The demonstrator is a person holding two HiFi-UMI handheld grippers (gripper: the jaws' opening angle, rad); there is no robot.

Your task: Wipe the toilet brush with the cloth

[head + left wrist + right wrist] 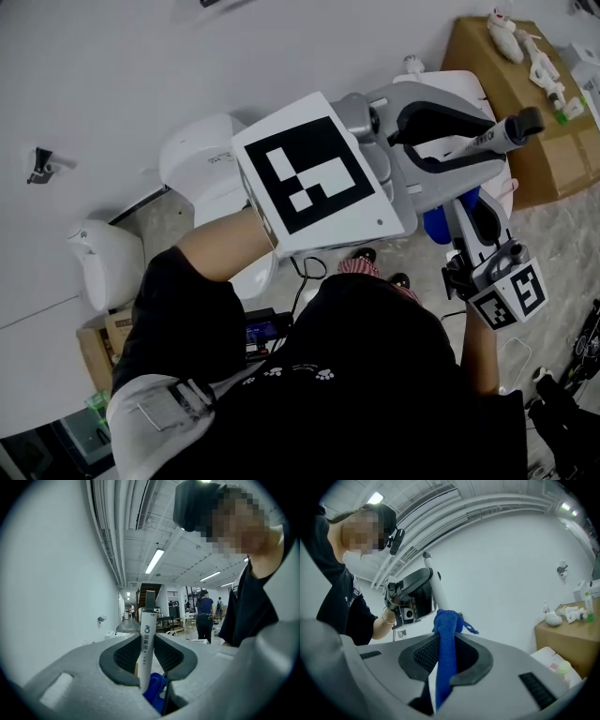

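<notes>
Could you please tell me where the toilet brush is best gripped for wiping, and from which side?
Probably its straight white handle, taken side-on, as the left gripper has it. The slim round shaft sits squarely between the jaws, leaving length either side free for the blue cloth in the right gripper.

White-handled toilet brush (146, 634), dark grey end, printed logo, pinched between jaws of left gripper (148, 641). Blue cloth (444, 663), bunched, clamped in right gripper (445, 639), its top touching the handle.
</notes>
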